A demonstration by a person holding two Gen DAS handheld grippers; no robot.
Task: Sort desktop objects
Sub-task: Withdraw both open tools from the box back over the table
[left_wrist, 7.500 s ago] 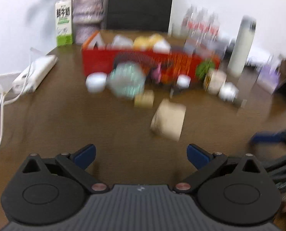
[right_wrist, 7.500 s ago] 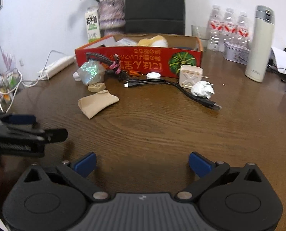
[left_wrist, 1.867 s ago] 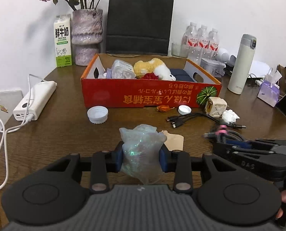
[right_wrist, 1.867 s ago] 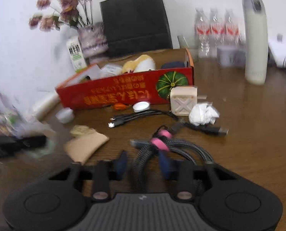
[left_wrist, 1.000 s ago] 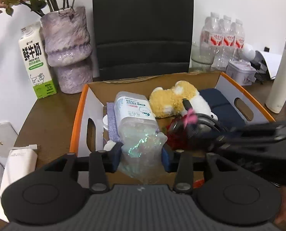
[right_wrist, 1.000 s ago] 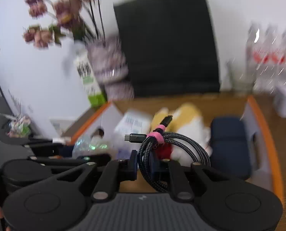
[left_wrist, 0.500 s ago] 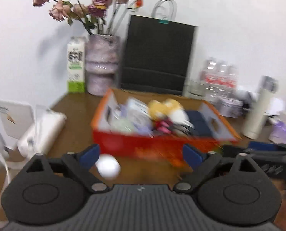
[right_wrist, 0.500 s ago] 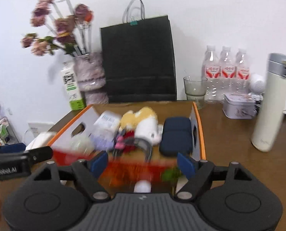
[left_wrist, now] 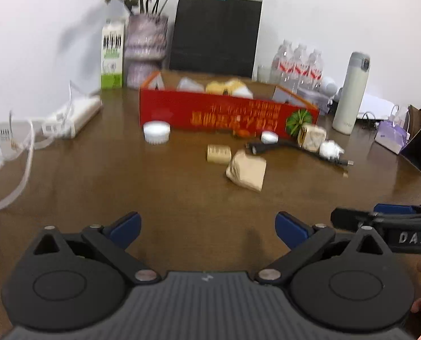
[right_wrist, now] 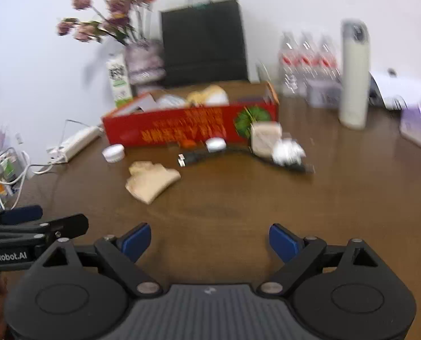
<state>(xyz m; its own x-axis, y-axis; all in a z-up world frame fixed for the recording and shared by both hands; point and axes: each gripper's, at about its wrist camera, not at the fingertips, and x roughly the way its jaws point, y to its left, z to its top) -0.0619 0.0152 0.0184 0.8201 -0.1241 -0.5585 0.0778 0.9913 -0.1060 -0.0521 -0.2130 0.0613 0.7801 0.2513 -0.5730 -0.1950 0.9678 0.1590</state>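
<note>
Brown wooden table [left_wrist: 153, 187], left wrist view: your left gripper [left_wrist: 207, 226] hovers above bare wood, its blue fingers [left_wrist: 125, 226] wide apart after just opening, nothing between them. Red box [left_wrist: 224, 114] stands at the far side, holding a yellow plush toy [left_wrist: 228, 86]. Before the box: white lid [left_wrist: 156, 131], tan block [left_wrist: 218, 153], crumpled brown paper [left_wrist: 247, 170], black cable [left_wrist: 275, 146], wooden cube [left_wrist: 312, 140]. Behind: milk carton [left_wrist: 112, 53], vase [left_wrist: 146, 48], black bag [left_wrist: 216, 34], white flask [left_wrist: 352, 93].

Right wrist view, blurred: your right gripper [right_wrist: 210, 240] also hovers empty, fingers [right_wrist: 284, 242] spread, likewise just opened. Same box [right_wrist: 190, 130], paper [right_wrist: 151, 181], cable [right_wrist: 210, 154] and lid [right_wrist: 113, 152] lie beyond; your left gripper shows at the left edge.
</note>
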